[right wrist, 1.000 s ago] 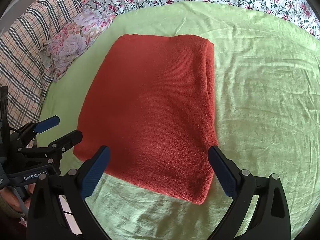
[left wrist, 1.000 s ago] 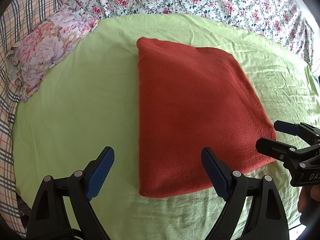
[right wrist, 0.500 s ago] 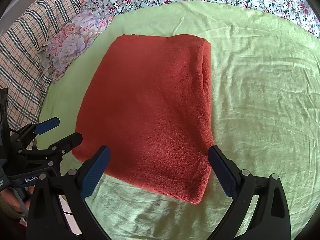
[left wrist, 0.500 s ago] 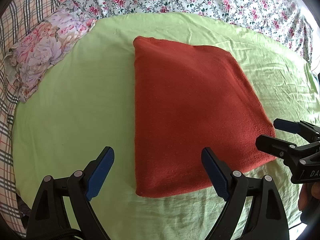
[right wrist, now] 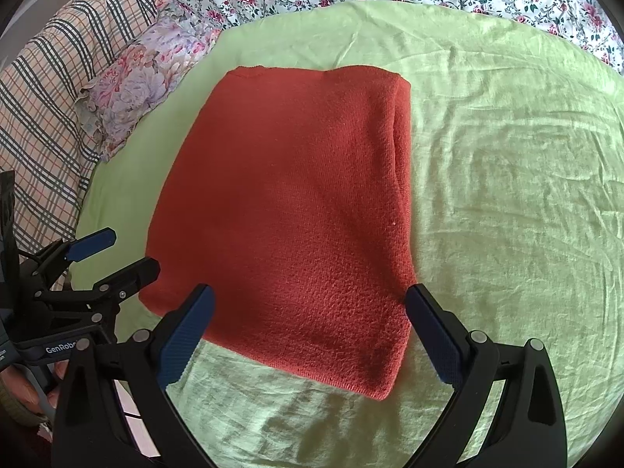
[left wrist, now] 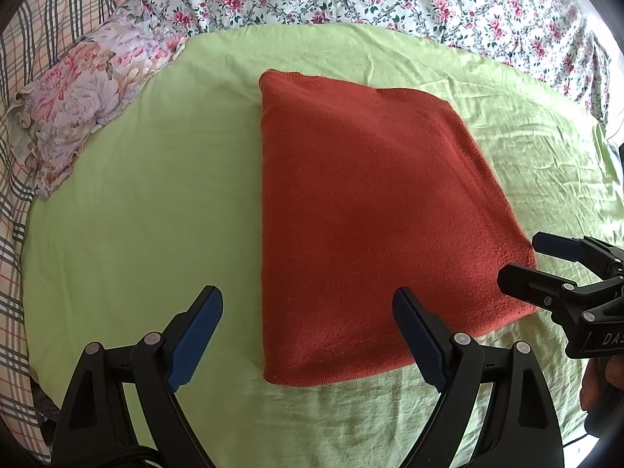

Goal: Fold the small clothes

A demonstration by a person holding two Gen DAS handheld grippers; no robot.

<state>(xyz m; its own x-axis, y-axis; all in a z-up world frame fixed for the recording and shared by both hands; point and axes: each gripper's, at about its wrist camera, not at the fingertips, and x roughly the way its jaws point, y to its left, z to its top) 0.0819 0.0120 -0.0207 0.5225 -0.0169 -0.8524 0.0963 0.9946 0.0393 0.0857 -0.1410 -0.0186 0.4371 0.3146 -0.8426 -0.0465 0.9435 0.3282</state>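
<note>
Left wrist view shows your red garment (left wrist: 362, 210) already folded flat on the green sheet (left wrist: 148, 202), both grippers (left wrist: 308, 335) (right wrist: 308, 335) spread empty.

The hand (left wrist: 602, 382) holding the right gripper (left wrist: 522, 259) is cut off by the frame's right edge. The red knit's (right wrist: 288, 210) inner layers are hidden under its top fold (garment type unclear). The plaid blanket (right wrist: 43, 89) runs out of view on the left.

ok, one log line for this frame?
stage: folded | red knit garment flat on green sheet | left gripper open, empty | right gripper open, empty
</note>
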